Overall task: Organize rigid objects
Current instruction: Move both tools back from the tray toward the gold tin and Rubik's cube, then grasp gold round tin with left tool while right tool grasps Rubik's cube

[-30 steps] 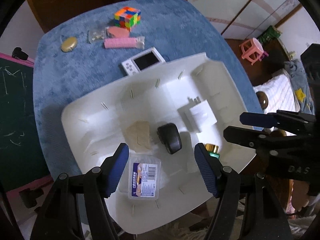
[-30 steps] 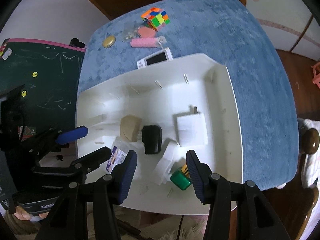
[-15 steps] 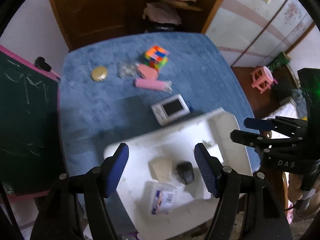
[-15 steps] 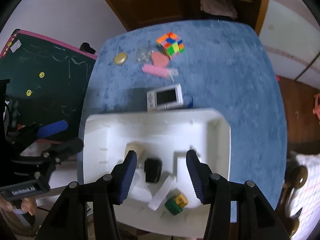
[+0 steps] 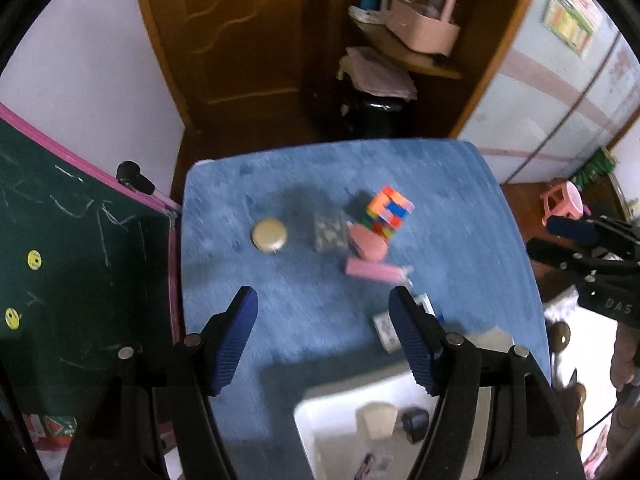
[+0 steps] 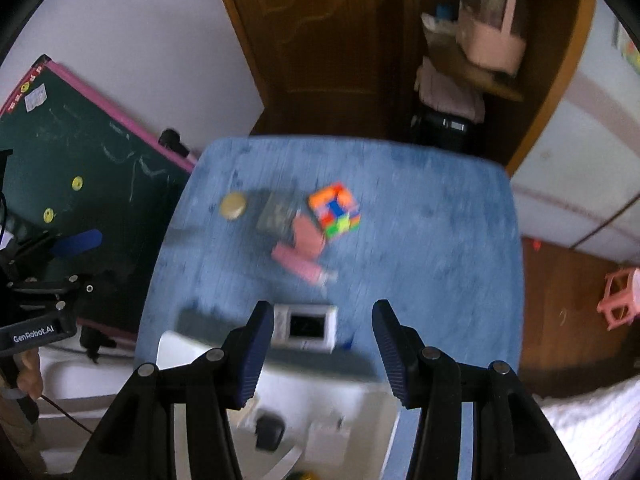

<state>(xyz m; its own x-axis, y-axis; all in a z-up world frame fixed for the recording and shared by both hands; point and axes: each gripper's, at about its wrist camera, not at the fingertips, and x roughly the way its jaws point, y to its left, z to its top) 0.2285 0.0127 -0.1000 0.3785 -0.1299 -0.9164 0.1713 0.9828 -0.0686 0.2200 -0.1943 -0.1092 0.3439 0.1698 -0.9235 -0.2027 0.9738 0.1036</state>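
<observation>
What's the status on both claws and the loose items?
Both claws, left and right, open, empty. Cube, pink bar, handheld game loose on blue table beyond tray. Path clear.

Fuzzy blue cloth table cover (image 5: 460,216), glossy white plastic tray (image 6: 344,396)

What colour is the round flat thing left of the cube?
Dull gold, the round disc; clearest in the left wrist view.

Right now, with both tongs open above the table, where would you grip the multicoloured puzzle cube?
Take the puzzle cube across two opposite flat side faces at mid-height, coming down from above. The faces are parallel, so the pads should seat flat. The pink pad-like piece lies close against its near-left side, so I would pick the pair of faces clear of it.
</observation>
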